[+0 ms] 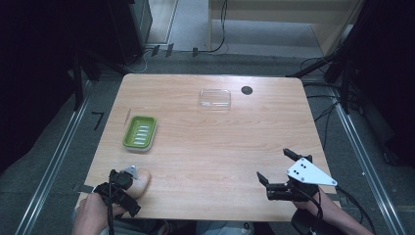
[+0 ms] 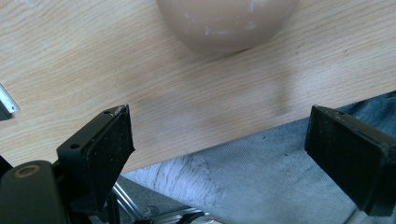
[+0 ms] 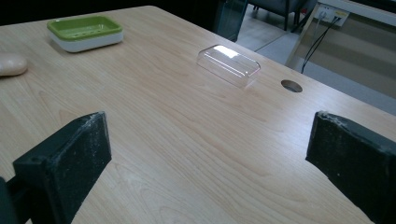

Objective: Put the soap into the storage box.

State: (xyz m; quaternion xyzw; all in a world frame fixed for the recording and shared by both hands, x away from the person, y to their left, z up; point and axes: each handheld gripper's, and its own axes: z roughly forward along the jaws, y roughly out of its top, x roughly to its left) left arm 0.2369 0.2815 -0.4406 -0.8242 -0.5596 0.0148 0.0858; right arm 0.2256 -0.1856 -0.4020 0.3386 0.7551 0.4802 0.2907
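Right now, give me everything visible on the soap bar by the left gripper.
The soap bar is a smooth, rounded, pinkish-beige oval with faint pale scuffs, looking hard and matte. It lies flat on the wooden table near the front-left edge, loose and ungripped. The left gripper sits right beside it, jaws open; contact cannot be told.

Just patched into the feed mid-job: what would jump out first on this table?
The green soap dish on the table's left side stands out most. A clear lid lies apart from it toward the far edge, beside a round hole. A beige soap sits at the near left edge, right by the left tool, whose jaws are open, as are those of the right tool at the near right.
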